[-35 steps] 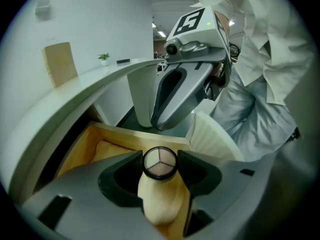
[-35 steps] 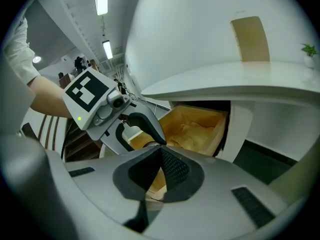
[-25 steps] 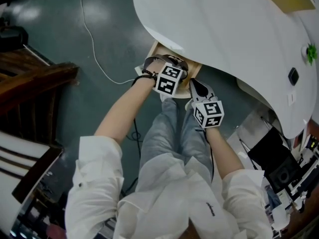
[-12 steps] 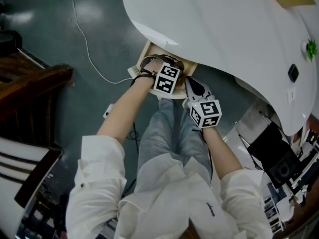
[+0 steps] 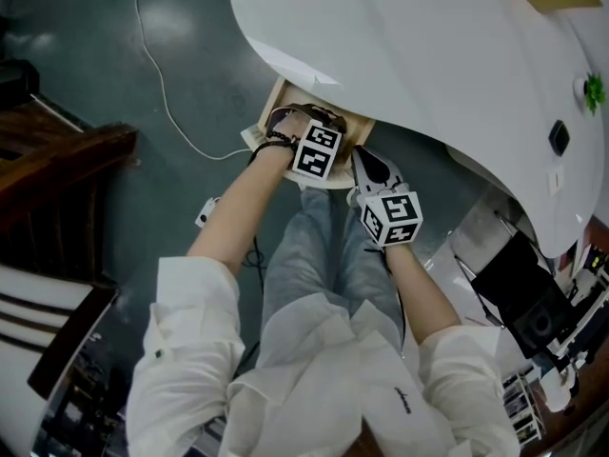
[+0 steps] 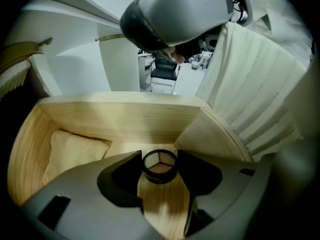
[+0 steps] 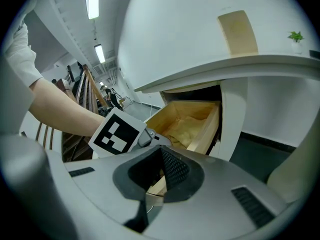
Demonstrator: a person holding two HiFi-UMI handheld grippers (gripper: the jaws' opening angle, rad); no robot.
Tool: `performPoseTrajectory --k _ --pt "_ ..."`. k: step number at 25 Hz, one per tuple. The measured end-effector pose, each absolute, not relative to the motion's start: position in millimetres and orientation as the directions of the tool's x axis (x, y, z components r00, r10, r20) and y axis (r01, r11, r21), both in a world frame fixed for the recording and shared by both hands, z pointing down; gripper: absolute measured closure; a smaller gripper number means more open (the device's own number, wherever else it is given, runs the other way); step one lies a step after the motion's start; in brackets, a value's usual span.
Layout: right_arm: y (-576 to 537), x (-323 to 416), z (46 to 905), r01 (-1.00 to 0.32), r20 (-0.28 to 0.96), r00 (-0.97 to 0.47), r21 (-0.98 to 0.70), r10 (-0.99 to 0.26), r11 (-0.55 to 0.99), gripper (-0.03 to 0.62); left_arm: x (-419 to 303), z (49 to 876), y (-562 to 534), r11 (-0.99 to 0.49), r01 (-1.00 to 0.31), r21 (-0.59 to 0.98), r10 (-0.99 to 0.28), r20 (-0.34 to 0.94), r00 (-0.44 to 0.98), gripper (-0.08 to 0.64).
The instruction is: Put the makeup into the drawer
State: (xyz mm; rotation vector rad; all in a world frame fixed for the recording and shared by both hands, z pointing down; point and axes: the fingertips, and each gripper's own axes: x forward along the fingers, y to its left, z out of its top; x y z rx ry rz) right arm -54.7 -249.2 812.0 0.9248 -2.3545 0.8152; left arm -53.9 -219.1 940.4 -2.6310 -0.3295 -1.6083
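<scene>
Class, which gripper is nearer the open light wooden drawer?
Left. The left gripper reaches into the drawer, gripping a round black makeup compact; the right gripper hangs outside, short of its front corner.

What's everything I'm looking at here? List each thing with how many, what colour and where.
desk: one, white, curved top over the drawer
drawer: one, pale wood, pulled open under the desk
cloth: one, cream, lying in the drawer
makeup compact: one, round, black-rimmed, over the drawer's floor
cable: one, white, on the floor
plant: one, green, on the desk's right
left gripper: one, grey, shut on the makeup compact
right gripper: one, grey, beside the drawer, jaws together, empty
</scene>
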Motion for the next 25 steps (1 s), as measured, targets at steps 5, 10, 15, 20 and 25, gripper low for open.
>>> performPoseTrajectory --k 5,10,15,20,25 --pt "-247.9 -56.8 805.2 -0.717 0.606 -0.664 -0.349 -0.438 0.603 0.575 -55.1 934.8 -223.4 -0.980 0.192 0.060 0.142 0.883 0.448 0.310" --pt "-252.1 -52.5 782.6 -0.712 0.582 -0.674 -0.347 -0.456 0.610 0.575 -51.3 900.5 -232.9 -0.979 0.203 -0.027 0.079 0.864 0.498 0.364" --pt "-257.6 -48.1 732.2 -0.715 0.532 -0.681 -0.338 -0.503 0.612 0.575 -54.4 838.3 -238.0 -0.977 0.170 -0.127 -0.009 0.826 0.564 0.476" --pt "-263.4 -27.7 663.5 -0.715 0.466 -0.689 -0.318 -0.554 0.622 0.575 -49.8 753.8 -245.4 -0.983 -0.019 -0.181 -0.147 0.727 0.671 0.519" --pt "-265.7 9.1 596.2 -0.745 0.412 -0.663 -0.290 -0.625 0.600 0.575 -41.1 650.0 -248.3 -0.939 -0.311 -0.148 -0.341 0.534 0.773 0.529"
